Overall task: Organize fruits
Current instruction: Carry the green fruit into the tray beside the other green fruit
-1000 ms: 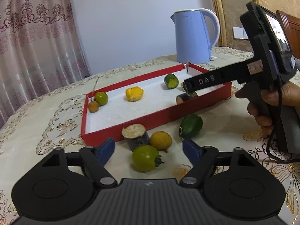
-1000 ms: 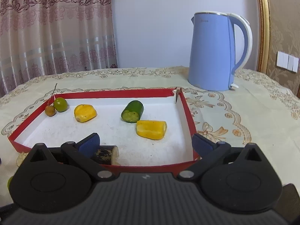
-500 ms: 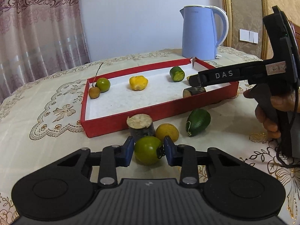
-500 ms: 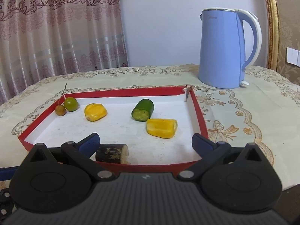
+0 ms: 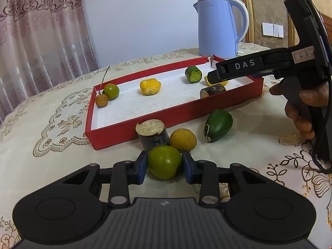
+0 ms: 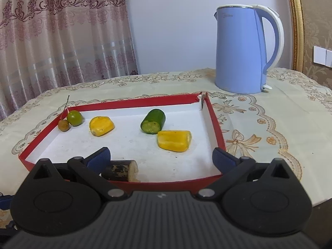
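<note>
**Left gripper closed on a green fruit outside the tray**

The left gripper (image 5: 165, 164) pinches a round green fruit (image 5: 165, 161), one blue pad on each flank; the fruit sits low over the tablecloth (image 5: 41, 166), and whether it touches the cloth cannot be told. The red tray (image 5: 128, 133) lies directly ahead of the jaws, its near wall just beyond a cut brown stump (image 5: 153, 133) and an orange-yellow fruit (image 5: 183, 139), both just beyond the held fruit. A larger green fruit (image 5: 219, 125) rests farther right, outside the tray. The held fruit is nearly spherical, so no long axis constrains its placement. Judged from this layout, the coming move is up and forward over the stump and the wall into the tray's bare white floor; the left hand is the nearer, already gripping.

The right gripper (image 6: 161, 157) hangs over the tray's near right edge with jaws spread wide and nothing between the pads; a dark cut piece (image 6: 120, 170) lies beside its left finger.
</note>
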Demonstrator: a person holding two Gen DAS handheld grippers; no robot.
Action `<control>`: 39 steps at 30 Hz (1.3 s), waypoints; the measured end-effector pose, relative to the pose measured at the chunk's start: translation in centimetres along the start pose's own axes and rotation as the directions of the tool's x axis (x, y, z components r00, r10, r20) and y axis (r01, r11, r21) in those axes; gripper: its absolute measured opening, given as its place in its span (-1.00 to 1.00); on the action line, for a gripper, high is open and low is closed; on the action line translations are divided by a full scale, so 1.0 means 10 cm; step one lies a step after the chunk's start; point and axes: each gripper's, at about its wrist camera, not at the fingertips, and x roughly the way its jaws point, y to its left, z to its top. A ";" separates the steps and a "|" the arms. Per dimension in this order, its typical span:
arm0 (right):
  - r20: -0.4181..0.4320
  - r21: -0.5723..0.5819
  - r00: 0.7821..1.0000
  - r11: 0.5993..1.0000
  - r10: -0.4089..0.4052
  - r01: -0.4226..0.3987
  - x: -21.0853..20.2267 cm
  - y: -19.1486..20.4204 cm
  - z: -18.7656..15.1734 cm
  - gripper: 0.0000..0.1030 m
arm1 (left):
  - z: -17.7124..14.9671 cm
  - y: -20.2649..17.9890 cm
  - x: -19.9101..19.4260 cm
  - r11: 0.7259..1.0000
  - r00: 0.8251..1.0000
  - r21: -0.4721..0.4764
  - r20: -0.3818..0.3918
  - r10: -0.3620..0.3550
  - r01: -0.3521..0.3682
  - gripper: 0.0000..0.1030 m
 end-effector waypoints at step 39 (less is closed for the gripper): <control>-0.037 -0.327 0.936 0.881 0.350 -0.342 -0.36 0.43 -0.14 1.00 | 0.75 0.63 0.25 0.965 0.972 -0.171 0.090 0.216 -0.199 -0.33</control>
